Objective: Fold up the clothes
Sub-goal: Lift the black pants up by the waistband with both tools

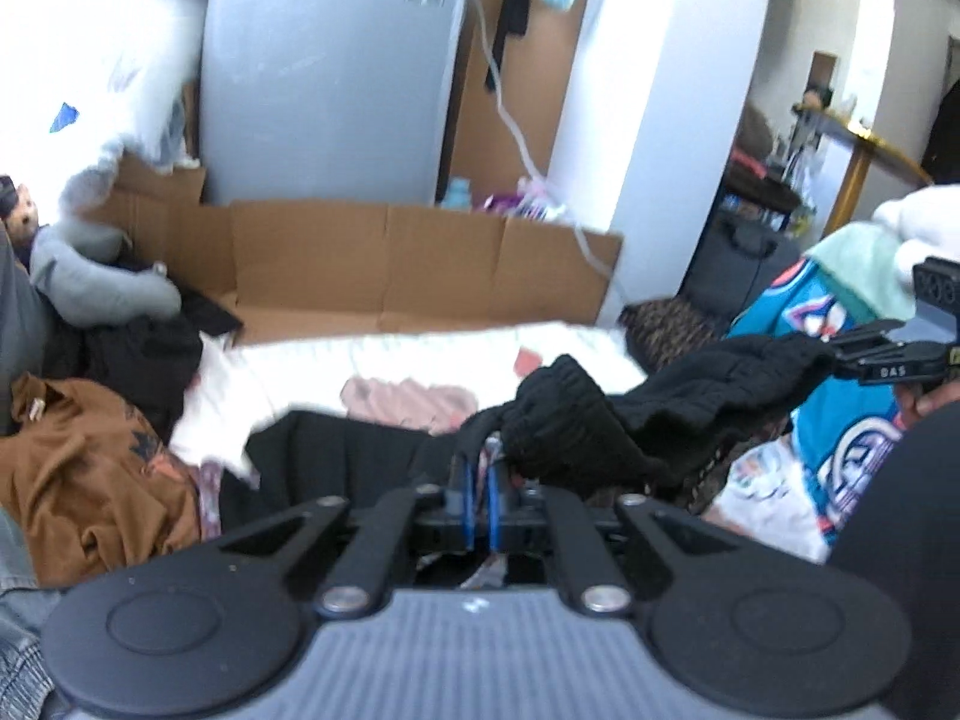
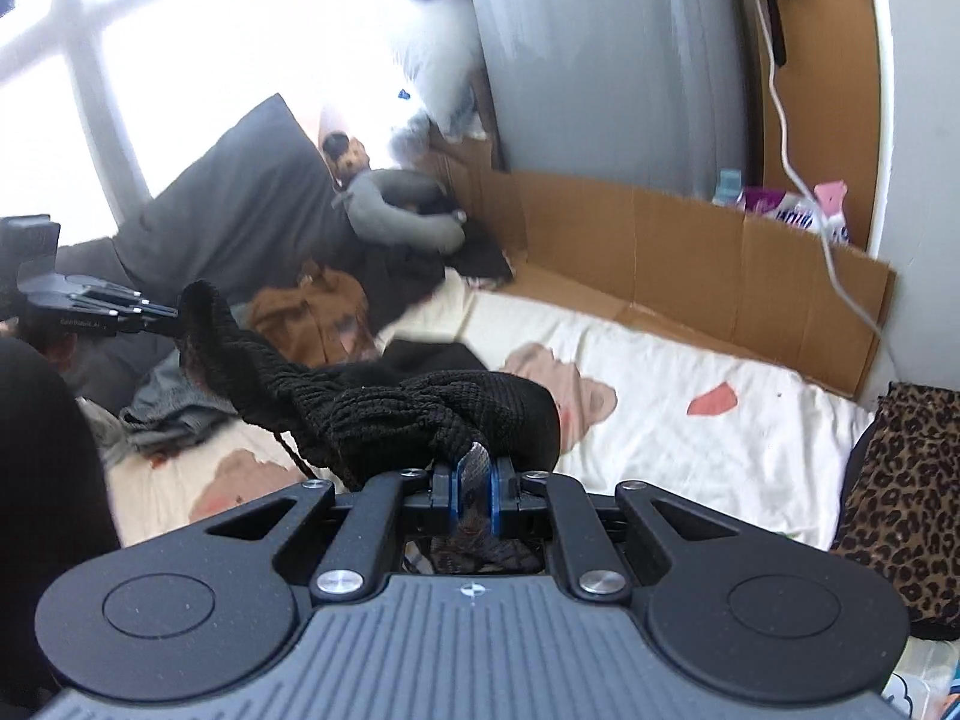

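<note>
- Bed (image 2: pixel 690 438): cream sheet with pink and red patches, carrying everything below; flattened cardboard (image 2: pixel 690 252) stands along its far edge, against a grey cabinet (image 2: pixel 600 60).
- Dark pillow (image 2: pixel 240 204): propped at the head end under the bright window.
- Brown garment (image 1: pixel 90 480): crumpled near the head end, beside a grey plush toy (image 2: pixel 402 210).
- Teal printed garment (image 1: pixel 840 372): heaped at the foot end, beside a leopard-print cloth (image 2: pixel 900 492).
- Black knit garment (image 2: pixel 384 414): lifted above the middle of the bed, stretched in a sagging band between both grippers.
- Left gripper (image 1: pixel 478 480): blue-padded fingers pinched together on one end of the knit.
- Right gripper (image 2: pixel 474 480): fingers clamped on the other end, knit bunched over the tips, fabric showing between the pads.
</note>
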A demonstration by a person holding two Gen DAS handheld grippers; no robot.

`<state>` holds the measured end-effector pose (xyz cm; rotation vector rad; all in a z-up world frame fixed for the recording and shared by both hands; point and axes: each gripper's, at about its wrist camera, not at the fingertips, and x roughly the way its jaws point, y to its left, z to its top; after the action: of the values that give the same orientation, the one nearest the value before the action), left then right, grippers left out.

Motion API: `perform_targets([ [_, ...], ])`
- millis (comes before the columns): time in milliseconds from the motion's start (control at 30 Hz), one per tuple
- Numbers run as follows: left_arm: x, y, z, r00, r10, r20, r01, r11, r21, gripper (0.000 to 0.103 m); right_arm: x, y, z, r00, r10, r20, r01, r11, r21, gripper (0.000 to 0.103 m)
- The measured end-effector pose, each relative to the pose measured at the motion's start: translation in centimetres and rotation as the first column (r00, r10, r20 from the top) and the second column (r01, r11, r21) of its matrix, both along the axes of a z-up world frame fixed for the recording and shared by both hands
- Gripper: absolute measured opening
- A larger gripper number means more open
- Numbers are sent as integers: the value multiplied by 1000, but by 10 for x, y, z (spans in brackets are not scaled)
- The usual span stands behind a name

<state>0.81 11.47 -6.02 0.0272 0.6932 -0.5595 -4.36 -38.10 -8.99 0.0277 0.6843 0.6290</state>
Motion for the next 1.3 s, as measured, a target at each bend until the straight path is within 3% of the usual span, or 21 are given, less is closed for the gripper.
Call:
perform_targets([
  [367, -47, -1, 70, 995, 9, 99, 6, 989, -149, 5, -48, -16, 85, 995, -33, 94, 26, 996, 82, 8],
  [633, -64, -1, 125, 979, -7, 201, 59, 966, -253, 5, -79, -26, 148, 982, 10, 191, -28, 995, 93, 8],
  [800, -55, -1, 126, 980, -2, 201, 59, 959, -277, 5, -79, -32, 161, 977, 0, 213, -23, 994, 105, 8],
  [900, -46, -4, 109, 986, 6, 168, 37, 967, -252, 5, -67, -33, 146, 982, -19, 188, 0, 995, 103, 8],
  [1133, -12, -4, 53, 997, 58, 59, -44, 975, -219, 5, -23, -25, 77, 997, -52, 55, 46, 994, 97, 8],
  [1300, 14, -4, 36, 997, 81, 6, -79, 985, -154, 5, 7, -22, 44, 998, -61, -13, 62, 993, 101, 8],
])
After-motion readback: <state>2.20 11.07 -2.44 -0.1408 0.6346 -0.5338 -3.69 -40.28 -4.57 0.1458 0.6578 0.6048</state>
